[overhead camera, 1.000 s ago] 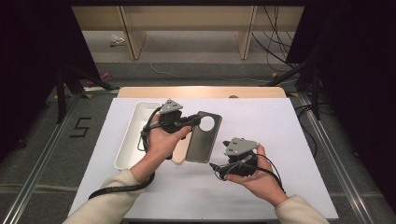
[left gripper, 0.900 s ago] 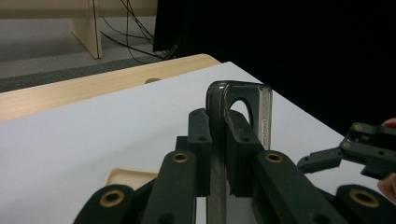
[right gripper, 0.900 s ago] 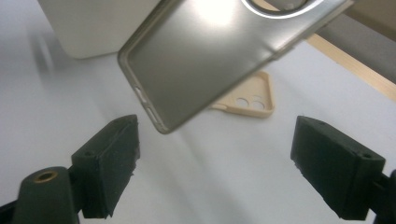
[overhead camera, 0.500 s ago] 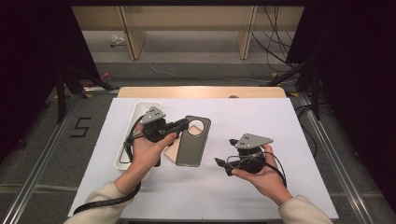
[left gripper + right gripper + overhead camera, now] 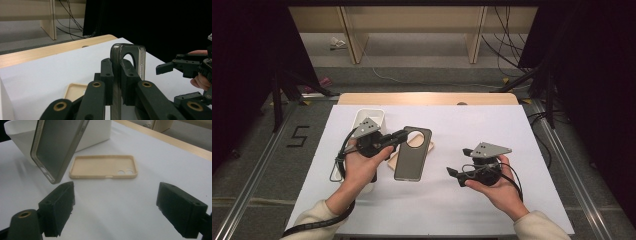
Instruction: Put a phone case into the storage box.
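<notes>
Left tongs clamped on the top edge of a dark grey flexible phone case with a round camera cutout, holding it lifted and tilted above the white tabletop, just right of a white rectangular plastic bin. Right tongs wide apart, empty, pointing toward the case. A beige phone case lies flat underneath. Step looks like carrying the grey case across; next move likely needs the right tongs to pinch its free lower end.
</notes>
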The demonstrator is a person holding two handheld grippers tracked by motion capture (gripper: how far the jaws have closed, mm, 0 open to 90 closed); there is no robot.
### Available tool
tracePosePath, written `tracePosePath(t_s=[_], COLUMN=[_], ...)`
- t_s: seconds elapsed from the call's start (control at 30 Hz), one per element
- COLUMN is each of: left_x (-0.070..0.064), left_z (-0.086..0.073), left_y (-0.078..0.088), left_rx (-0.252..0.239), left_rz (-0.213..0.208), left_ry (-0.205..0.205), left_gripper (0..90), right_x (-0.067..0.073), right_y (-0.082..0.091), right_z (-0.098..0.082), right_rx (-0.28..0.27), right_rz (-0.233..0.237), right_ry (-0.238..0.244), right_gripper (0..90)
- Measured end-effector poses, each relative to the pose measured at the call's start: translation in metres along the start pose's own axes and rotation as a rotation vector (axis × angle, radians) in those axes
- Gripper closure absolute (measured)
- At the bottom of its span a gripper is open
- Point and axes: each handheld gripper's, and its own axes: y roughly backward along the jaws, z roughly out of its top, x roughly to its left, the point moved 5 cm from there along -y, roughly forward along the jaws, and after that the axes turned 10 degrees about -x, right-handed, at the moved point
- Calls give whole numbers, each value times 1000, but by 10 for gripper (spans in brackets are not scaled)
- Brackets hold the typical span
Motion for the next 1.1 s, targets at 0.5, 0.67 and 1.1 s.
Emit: tracePosePath(t_s=[0.5,0.67,1.1], left_x=[5,7,17], left_z=[8,11,21], left_y=[10,12,19], left_rx=[-41,-52,-83], left_rz=[-26,-20,-3], left_ry=[-18,-16,-13], left_gripper=[817,818,817], right_x=[-8,-11,-13], right_y=[11,15,22], right_z=[-3,-4,-6], right_rx=[-10,-11,-18], right_rz=[-20,-31,-42], right_ry=[-15,-19,-28], right_gripper=[161,160,160])
